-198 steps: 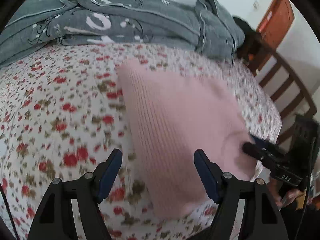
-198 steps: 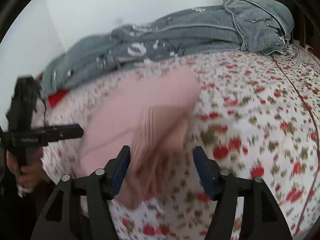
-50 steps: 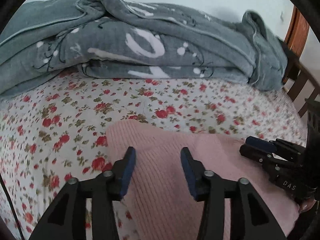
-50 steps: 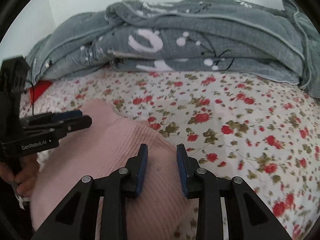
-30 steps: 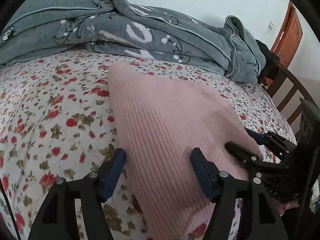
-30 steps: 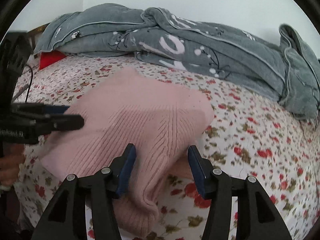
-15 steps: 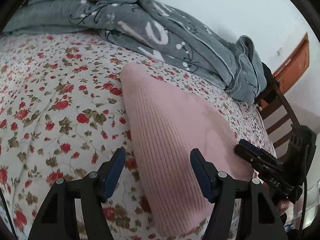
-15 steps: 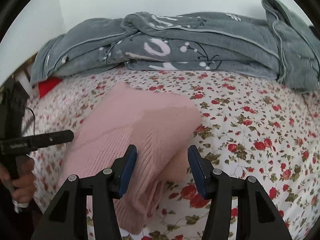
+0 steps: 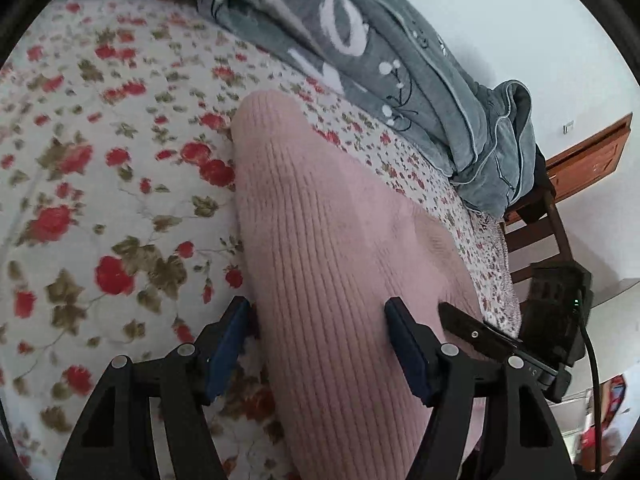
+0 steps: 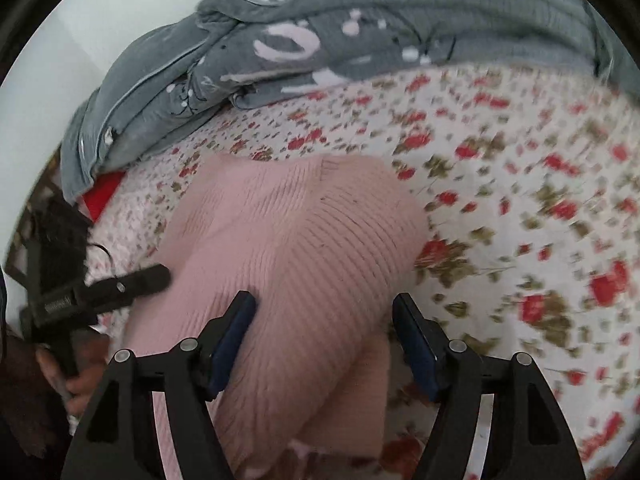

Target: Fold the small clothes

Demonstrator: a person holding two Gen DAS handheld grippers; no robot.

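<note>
A pink ribbed knit garment (image 9: 332,264) lies folded on the floral bedsheet (image 9: 100,200). My left gripper (image 9: 318,312) is open, its jaws on either side of the garment's near left part, low over it. My right gripper (image 10: 324,308) is open over the garment (image 10: 304,240) at its near right part. Each gripper shows in the other's view: the right one (image 9: 472,332) at the garment's right edge, the left one (image 10: 132,280) at its left edge. Neither holds the cloth.
A grey blanket with white print (image 9: 380,40) is heaped along the far side of the bed by the white wall; it also shows in the right wrist view (image 10: 320,40). A wooden bed frame (image 9: 536,236) and door (image 9: 592,160) stand at the right. A red item (image 10: 102,192) lies at the bed's left edge.
Both grippers have moved closer and lower over the pink garment, which lies still. Both stay open. Earlier, 1.7 s ago, their jaws were narrower on the cloth.
</note>
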